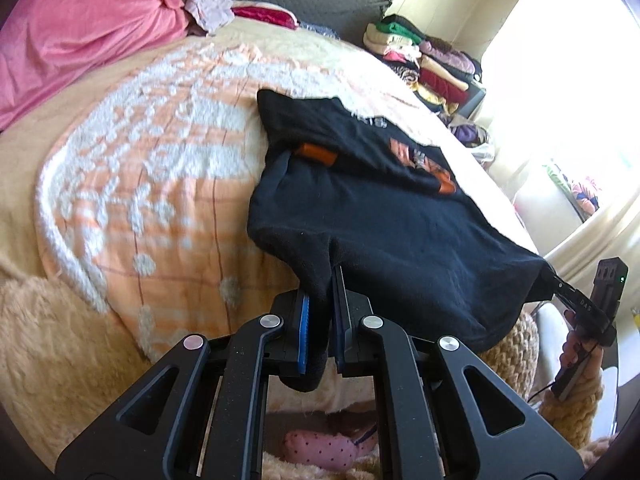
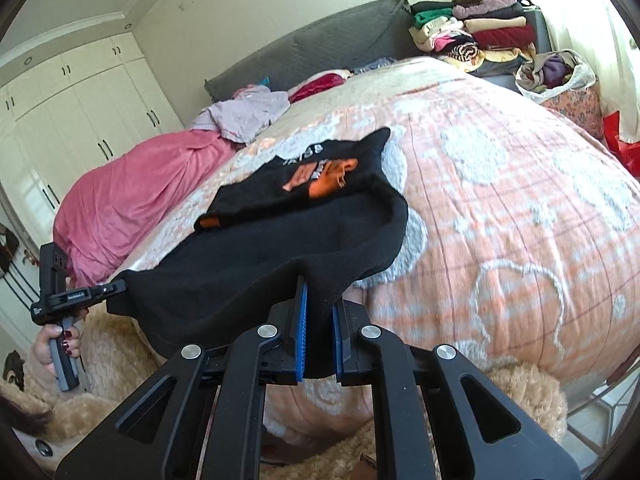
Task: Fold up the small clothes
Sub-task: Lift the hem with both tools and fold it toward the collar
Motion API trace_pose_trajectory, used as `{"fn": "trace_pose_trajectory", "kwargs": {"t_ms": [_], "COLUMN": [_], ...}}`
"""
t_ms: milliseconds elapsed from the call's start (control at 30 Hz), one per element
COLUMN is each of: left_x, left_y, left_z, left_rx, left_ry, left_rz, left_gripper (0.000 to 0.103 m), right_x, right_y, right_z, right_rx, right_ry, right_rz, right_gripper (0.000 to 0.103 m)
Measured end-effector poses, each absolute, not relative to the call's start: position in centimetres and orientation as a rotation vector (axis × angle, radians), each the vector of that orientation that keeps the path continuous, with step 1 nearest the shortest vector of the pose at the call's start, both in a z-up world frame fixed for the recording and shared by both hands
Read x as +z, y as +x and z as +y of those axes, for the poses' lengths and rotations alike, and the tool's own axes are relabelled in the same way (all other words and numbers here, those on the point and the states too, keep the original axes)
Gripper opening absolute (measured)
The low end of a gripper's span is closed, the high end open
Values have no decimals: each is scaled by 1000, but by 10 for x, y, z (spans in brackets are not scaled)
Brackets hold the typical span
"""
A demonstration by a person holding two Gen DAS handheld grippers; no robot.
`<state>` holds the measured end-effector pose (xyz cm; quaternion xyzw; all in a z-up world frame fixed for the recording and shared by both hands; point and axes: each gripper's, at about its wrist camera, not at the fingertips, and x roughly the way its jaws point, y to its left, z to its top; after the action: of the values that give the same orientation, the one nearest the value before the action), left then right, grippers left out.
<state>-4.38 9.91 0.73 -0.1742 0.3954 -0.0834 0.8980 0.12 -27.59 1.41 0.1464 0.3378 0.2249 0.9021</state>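
Note:
A small black garment point(image 1: 384, 216) with an orange print lies across the near edge of the bed. Its near hem is lifted off the blanket between both grippers. My left gripper point(image 1: 322, 312) is shut on the hem's left corner, black cloth bunched between the blue pads. In the right wrist view the same garment point(image 2: 280, 248) stretches leftwards from my right gripper point(image 2: 320, 312), shut on the other corner. Each view shows the opposite gripper pinching its corner: the right one point(image 1: 560, 284) at the far right, the left one point(image 2: 120, 288) at the far left, held by a hand.
The bed carries a peach and white tufted blanket point(image 2: 500, 200). A pink bedcover point(image 1: 80, 32) and a pale garment point(image 2: 248, 112) lie towards the grey headboard point(image 2: 320, 40). Folded clothes are stacked point(image 2: 480, 32) beside the bed, with a bag of clothes point(image 2: 556, 72) nearby. A fluffy beige rug point(image 1: 48, 344) lies below.

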Motion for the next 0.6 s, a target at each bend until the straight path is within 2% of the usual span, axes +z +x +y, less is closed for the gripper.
{"fn": "trace_pose_trajectory", "kwargs": {"t_ms": [600], "left_x": [34], "left_y": [-16], "left_z": [112], "left_rx": [-138], "left_ry": [-374], "left_rz": [721], "left_gripper": [3], "right_x": [54], "right_y": [29], "right_z": [-272], "right_rx": [432], "right_ry": [322], "right_rz": [609], "right_gripper": [9]}}
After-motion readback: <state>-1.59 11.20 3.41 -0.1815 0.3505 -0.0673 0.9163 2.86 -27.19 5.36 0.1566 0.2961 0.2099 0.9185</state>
